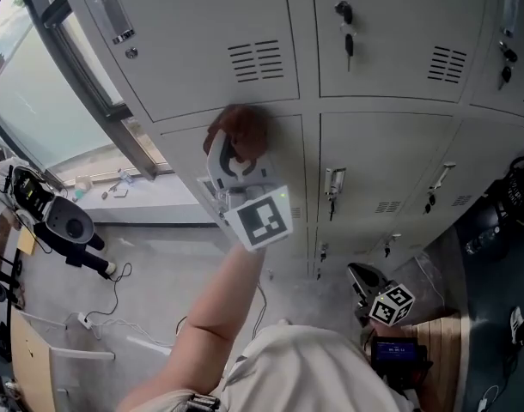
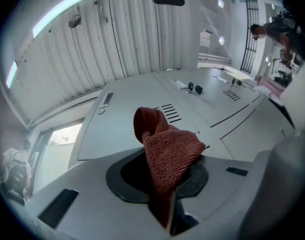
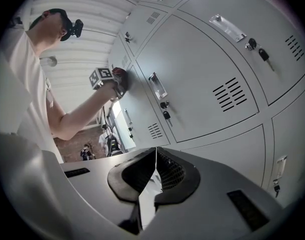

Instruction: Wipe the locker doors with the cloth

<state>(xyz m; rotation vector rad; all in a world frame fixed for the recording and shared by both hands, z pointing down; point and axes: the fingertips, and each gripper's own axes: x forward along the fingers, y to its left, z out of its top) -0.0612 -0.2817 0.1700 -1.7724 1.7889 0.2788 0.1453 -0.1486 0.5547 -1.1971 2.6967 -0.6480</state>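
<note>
Left arm (image 1: pixel 217 303) outstretched, cloth (image 1: pixel 241 132) against locker (image 1: pixel 283 148)

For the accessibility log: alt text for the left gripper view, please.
The left gripper, jaws shut on a bunched red-brown cloth, holds its free end up to a grey locker door beside the vent slots; contact cannot be confirmed here. A neighbouring door has keys in its lock, and a window shows at lower left.

Grey floor (image 1: pixel 159 273): lockers (image 1: pixel 374 170) stand on it at 12–2 o'clock. Black machine (image 1: pixel 64 221) at 9, white plug strip (image 1: pixel 83 320) w/ cable approx 8, wood board (image 1: pixel 30 363) far 8.
</note>
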